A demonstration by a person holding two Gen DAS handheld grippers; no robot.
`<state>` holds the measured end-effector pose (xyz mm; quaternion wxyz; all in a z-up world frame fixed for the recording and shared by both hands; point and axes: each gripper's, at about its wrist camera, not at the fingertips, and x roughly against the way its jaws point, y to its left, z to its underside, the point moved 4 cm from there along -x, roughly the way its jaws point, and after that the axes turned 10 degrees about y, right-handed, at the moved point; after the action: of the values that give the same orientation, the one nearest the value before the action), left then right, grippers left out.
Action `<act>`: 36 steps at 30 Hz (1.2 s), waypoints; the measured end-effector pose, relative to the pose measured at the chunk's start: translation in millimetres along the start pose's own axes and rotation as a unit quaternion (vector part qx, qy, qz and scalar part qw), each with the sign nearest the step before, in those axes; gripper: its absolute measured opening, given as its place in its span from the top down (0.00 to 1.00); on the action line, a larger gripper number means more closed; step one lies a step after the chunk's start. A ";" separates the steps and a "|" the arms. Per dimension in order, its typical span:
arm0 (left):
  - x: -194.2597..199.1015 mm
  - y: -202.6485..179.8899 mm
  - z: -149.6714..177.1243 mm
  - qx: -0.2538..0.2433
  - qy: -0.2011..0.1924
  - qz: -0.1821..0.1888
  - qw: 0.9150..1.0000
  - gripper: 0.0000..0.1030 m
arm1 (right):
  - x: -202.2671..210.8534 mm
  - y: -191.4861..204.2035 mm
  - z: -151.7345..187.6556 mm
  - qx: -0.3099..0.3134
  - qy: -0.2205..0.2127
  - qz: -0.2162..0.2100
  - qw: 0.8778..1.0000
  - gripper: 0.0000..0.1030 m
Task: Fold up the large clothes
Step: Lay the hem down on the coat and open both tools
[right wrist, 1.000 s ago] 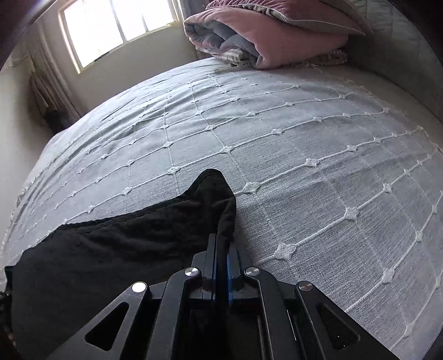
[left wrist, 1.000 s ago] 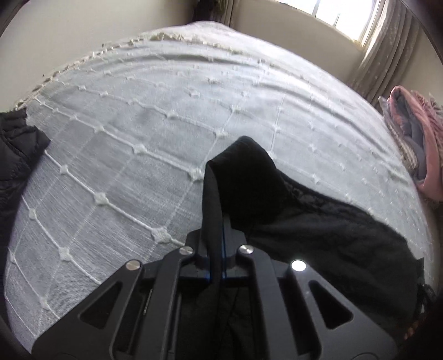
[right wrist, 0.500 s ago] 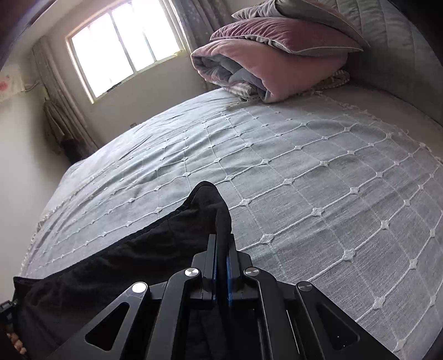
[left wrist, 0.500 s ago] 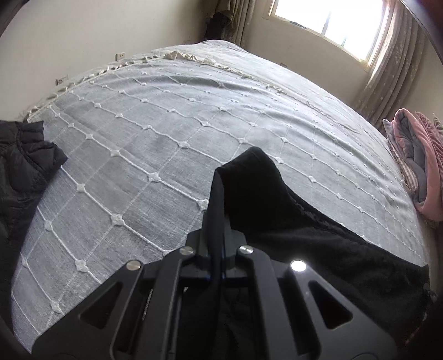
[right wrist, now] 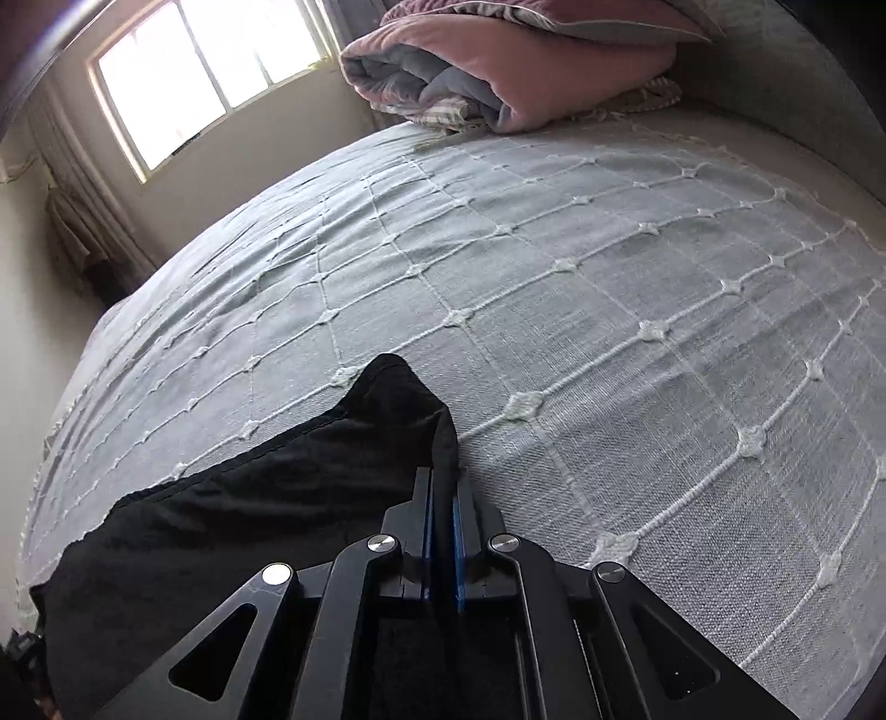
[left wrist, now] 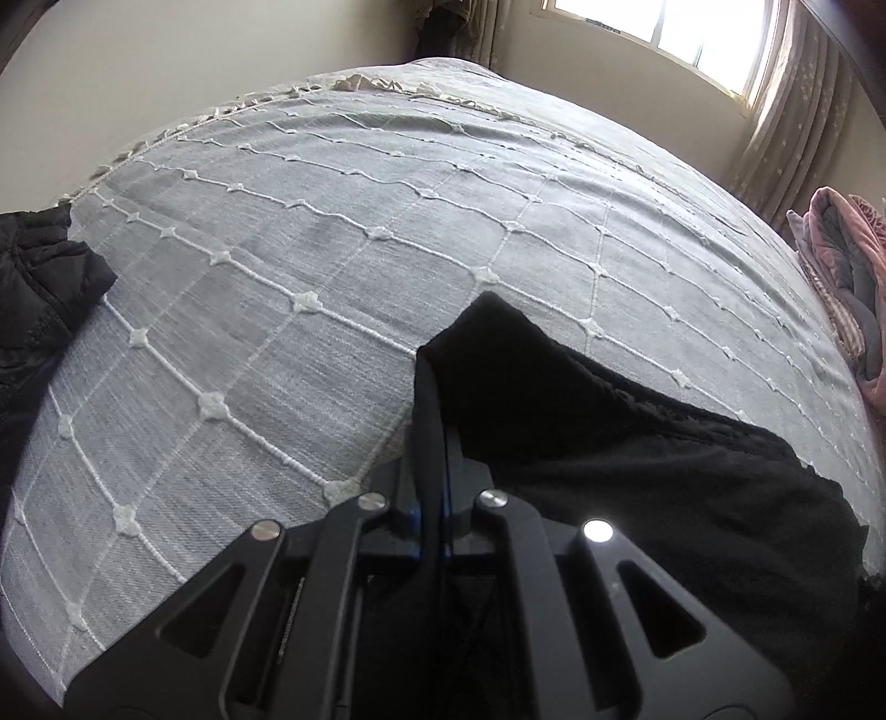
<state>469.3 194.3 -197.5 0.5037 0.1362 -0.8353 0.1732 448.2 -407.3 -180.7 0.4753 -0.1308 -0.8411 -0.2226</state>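
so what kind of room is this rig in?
Almost certainly a bedroom. A wide bed with a grey tufted bedspread fills both views, a folded pink quilt is piled at its far end, and a curtained window lights the wall beyond.

Both wrist views sit low, close over the bedspread [left wrist: 310, 255] [right wrist: 637, 288], facing across it; both share the black garment [left wrist: 637, 443] [right wrist: 249, 509].
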 end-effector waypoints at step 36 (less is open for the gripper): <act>131.4 55.9 179.2 -0.015 0.055 0.058 0.997 0.48 | 155.6 -48.4 202.1 0.102 0.053 -0.038 0.993 0.72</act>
<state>244.7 161.4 -166.7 0.5397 0.0709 -0.8154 0.1969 197.5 -347.2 -150.1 0.5213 -0.0374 -0.8372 -0.1608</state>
